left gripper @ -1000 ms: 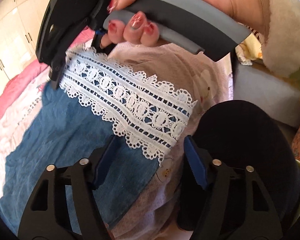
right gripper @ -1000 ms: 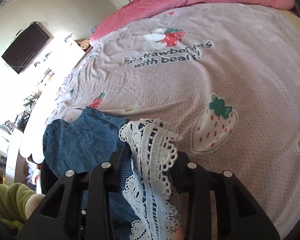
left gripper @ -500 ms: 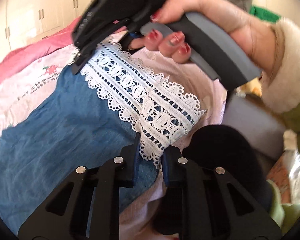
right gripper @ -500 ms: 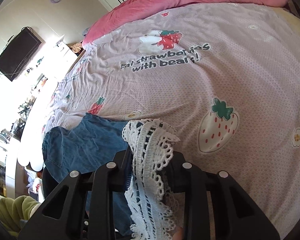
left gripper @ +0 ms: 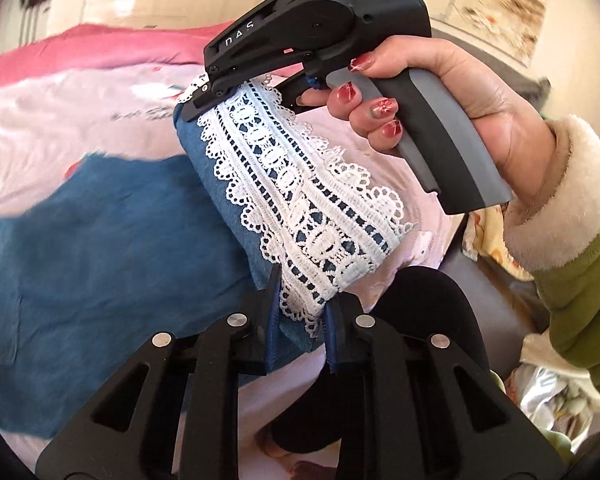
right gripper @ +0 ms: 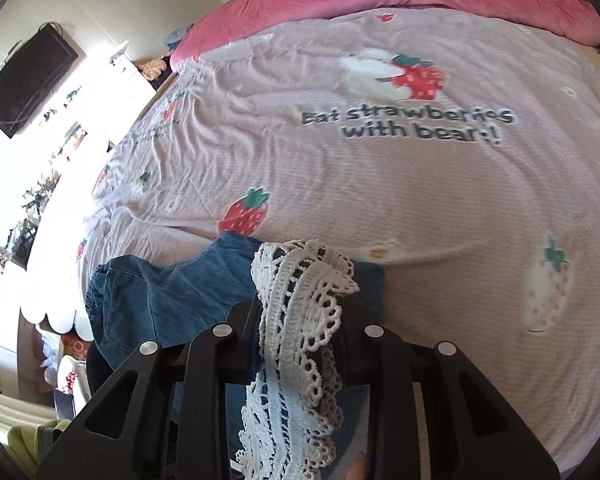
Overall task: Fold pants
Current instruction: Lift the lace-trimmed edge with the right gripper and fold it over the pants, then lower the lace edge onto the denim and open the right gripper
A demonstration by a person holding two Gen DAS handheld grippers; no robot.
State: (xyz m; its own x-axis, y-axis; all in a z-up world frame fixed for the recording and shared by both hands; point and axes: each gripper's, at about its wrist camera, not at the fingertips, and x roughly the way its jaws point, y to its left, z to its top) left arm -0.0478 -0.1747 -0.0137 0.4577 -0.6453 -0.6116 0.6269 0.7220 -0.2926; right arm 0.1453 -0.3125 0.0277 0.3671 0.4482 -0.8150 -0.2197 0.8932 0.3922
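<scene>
Pale pink strawberry-print bedsheet (right gripper: 380, 184) underneath. Blue denim pants (left gripper: 100, 248) lifted by their white lace hem band (left gripper: 300, 200), rest draped on sheet. Left gripper (left gripper: 300, 320) clamped on one lace end; right gripper (right gripper: 296, 320) on the other.

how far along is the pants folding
Early. Done: both tools grip the lace hem, the left tool having just closed on one end and the right tool on the other. In hand: the hem is lifted off the bed. Left: the pants lie mostly spread, no fold laid.
</scene>
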